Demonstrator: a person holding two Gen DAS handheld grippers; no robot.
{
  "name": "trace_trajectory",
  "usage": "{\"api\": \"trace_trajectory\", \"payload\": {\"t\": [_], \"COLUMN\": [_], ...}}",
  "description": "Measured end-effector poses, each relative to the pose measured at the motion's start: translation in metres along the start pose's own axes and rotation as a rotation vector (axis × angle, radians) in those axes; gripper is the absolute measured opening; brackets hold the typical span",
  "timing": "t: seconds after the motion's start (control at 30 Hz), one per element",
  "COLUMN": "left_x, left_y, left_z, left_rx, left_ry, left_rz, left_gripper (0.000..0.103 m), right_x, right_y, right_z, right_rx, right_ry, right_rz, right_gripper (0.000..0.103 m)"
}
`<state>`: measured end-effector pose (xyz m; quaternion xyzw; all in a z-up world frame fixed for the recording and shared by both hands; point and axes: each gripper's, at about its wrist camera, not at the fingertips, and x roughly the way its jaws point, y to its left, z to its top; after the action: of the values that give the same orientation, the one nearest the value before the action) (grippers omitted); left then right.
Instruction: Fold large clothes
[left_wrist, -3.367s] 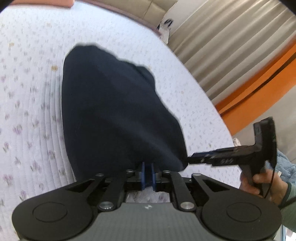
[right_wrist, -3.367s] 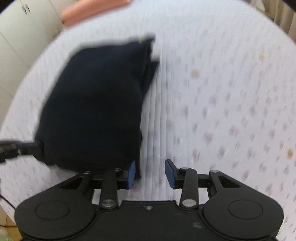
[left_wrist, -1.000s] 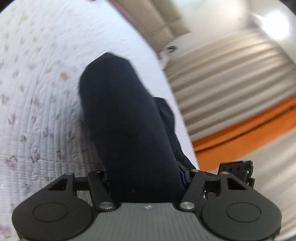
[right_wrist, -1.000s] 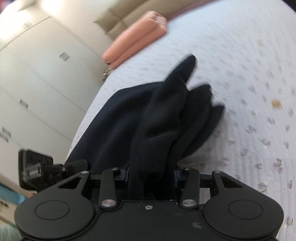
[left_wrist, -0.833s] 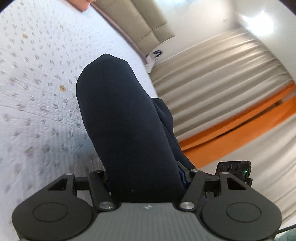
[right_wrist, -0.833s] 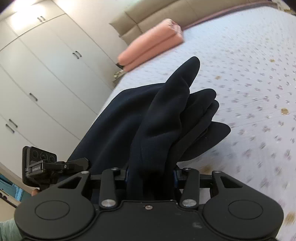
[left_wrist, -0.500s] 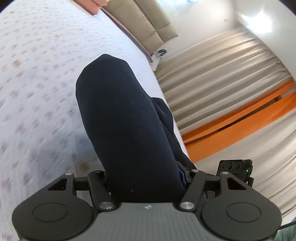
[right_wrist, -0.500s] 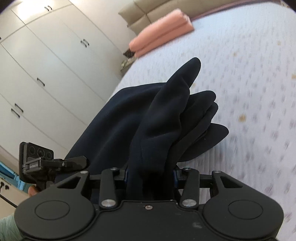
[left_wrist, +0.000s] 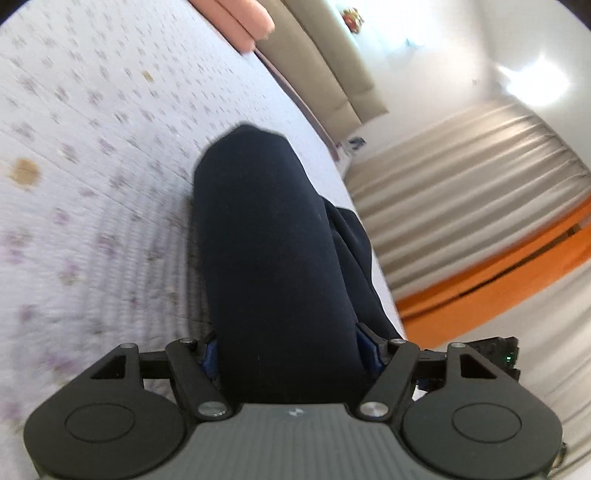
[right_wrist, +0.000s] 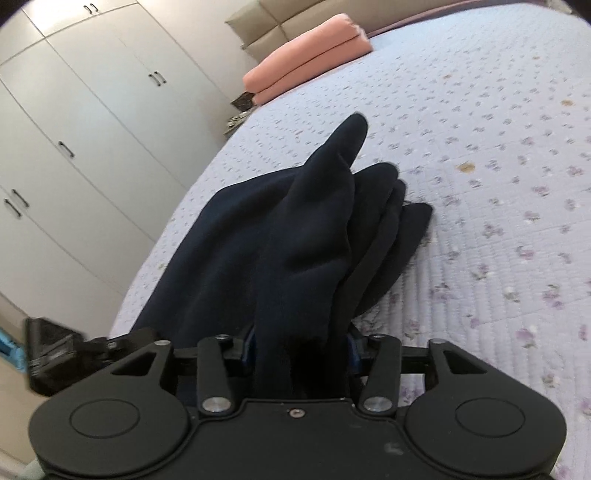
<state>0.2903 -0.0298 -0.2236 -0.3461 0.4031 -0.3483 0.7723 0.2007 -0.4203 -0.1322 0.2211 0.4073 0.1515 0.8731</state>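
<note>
A folded dark navy garment (left_wrist: 273, 251) hangs in a thick bundle, held up over the bed. My left gripper (left_wrist: 291, 354) is shut on one end of it; the blue pads are mostly hidden by cloth. My right gripper (right_wrist: 299, 347) is shut on the other end of the garment (right_wrist: 303, 236), whose folded layers fan out ahead and droop toward the quilt. The left gripper also shows in the right wrist view (right_wrist: 55, 354) at the lower left, and the right gripper shows in the left wrist view (left_wrist: 498, 354) at the right.
The bed has a white quilt with small purple flowers (right_wrist: 498, 166) (left_wrist: 74, 166). Folded pink cloth (right_wrist: 306, 77) (left_wrist: 240, 22) lies at the bed's head by a beige headboard. White wardrobe doors (right_wrist: 74, 129) stand on one side, beige and orange curtains (left_wrist: 480, 240) on the other.
Both grippers closed on the garment's near edge and lifted it off the bed. Over the last second they carry it toward the head of the bed; the pink cloth looks closer.
</note>
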Motion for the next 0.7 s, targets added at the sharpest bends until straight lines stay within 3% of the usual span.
{"api": "trace_trajectory", "payload": {"t": [0.1, 0.17, 0.27, 0.37, 0.43, 0.47, 0.5, 0.57, 0.6, 0.7], "left_x": [-0.034, -0.055, -0.072, -0.065, -0.044, -0.035, -0.023, -0.005, -0.004, -0.017], "left_y": [-0.019, -0.037, -0.072, -0.109, -0.124, -0.126, -0.126, -0.12, -0.119, -0.121], "left_z": [-0.004, -0.005, -0.006, -0.014, -0.02, -0.024, -0.031, -0.045, -0.053, -0.063], "left_rx": [0.079, 0.134, 0.206, 0.315, 0.356, 0.369, 0.386, 0.418, 0.454, 0.529], "left_ry": [-0.032, -0.035, -0.077, -0.124, -0.087, -0.062, -0.03, 0.026, 0.037, 0.066], "left_rz": [0.131, 0.213, 0.237, 0.205, 0.166, 0.152, 0.141, 0.165, 0.196, 0.216], "left_gripper": [0.072, 0.072, 0.072, 0.071, 0.07, 0.068, 0.062, 0.052, 0.043, 0.035], "right_x": [-0.025, -0.044, -0.054, -0.026, 0.002, 0.021, 0.042, 0.076, 0.086, 0.079], "right_y": [0.004, 0.017, 0.052, 0.096, 0.109, 0.111, 0.105, 0.085, 0.069, 0.043], "right_z": [-0.001, 0.006, 0.021, 0.034, 0.038, 0.041, 0.043, 0.046, 0.045, 0.041], "right_rx": [0.034, 0.017, -0.092, -0.279, -0.336, -0.352, -0.356, -0.336, -0.317, -0.266], "right_ry": [-0.041, -0.113, -0.195, -0.243, -0.251, -0.23, -0.196, -0.102, -0.075, -0.089], "right_rz": [-0.077, -0.114, -0.168, -0.243, -0.269, -0.291, -0.321, -0.377, -0.387, -0.426], "right_gripper": [0.074, 0.075, 0.078, 0.081, 0.08, 0.076, 0.048, 0.004, 0.0, 0.0]}}
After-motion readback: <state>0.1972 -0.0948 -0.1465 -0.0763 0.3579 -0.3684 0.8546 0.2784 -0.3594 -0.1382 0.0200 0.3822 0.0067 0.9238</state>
